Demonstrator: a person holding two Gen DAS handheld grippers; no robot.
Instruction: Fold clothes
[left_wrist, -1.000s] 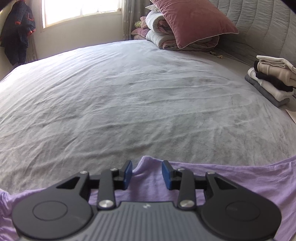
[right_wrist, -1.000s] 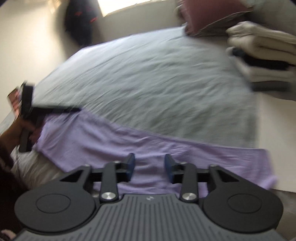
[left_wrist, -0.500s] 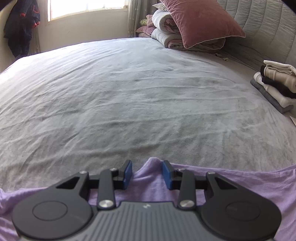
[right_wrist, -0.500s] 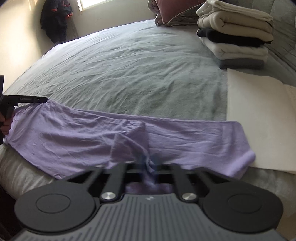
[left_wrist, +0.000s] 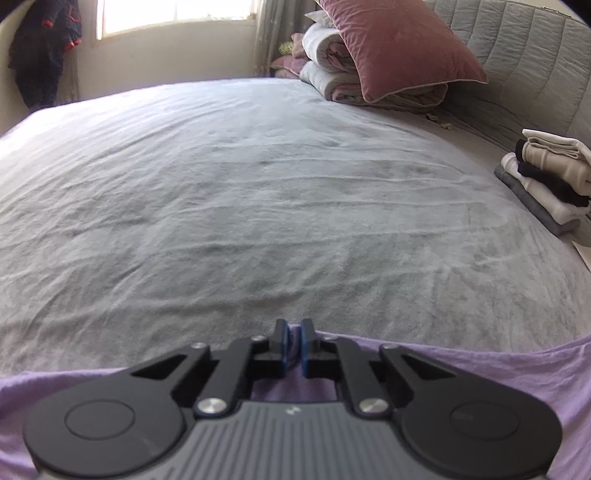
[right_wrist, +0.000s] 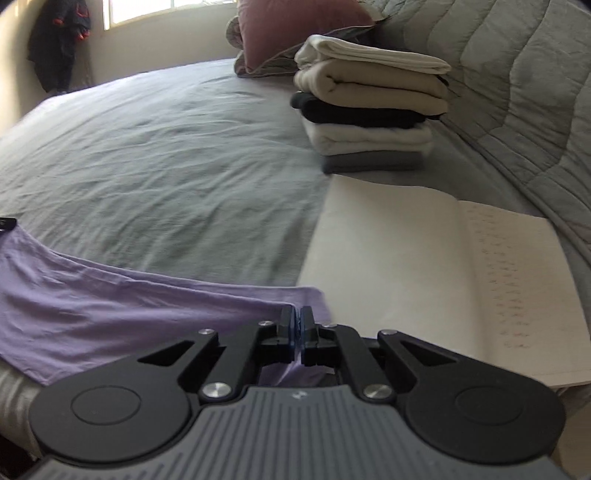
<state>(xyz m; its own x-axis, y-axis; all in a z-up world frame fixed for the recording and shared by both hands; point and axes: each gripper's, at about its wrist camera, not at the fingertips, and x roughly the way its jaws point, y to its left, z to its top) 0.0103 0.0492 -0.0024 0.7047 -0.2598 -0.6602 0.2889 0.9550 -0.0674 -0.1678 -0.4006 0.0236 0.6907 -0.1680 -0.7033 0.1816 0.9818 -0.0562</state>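
A light purple garment (left_wrist: 480, 369) lies stretched along the near edge of the grey bed (left_wrist: 258, 203). My left gripper (left_wrist: 293, 328) is closing its jaws, and a pinched-up fold of the purple cloth sits pressed between its blue pads. In the right wrist view the same purple garment (right_wrist: 110, 314) runs off to the left, where a black tip of the left gripper (right_wrist: 5, 223) shows at its far corner. My right gripper (right_wrist: 297, 315) is shut on the garment's right end, with cloth bunched between and below the pads.
A stack of folded clothes (right_wrist: 369, 110) stands at the right by the quilted headboard (right_wrist: 517, 74). A large white sheet of paper (right_wrist: 424, 266) lies just right of the garment. A pink pillow (left_wrist: 399, 48) on folded quilts sits at the back. A dark jacket (left_wrist: 40, 55) hangs by the window.
The left jaws went from apart around a raised fold to closed on it. The right jaws shut on the purple cloth, and that gripper swung right to the garment's end.
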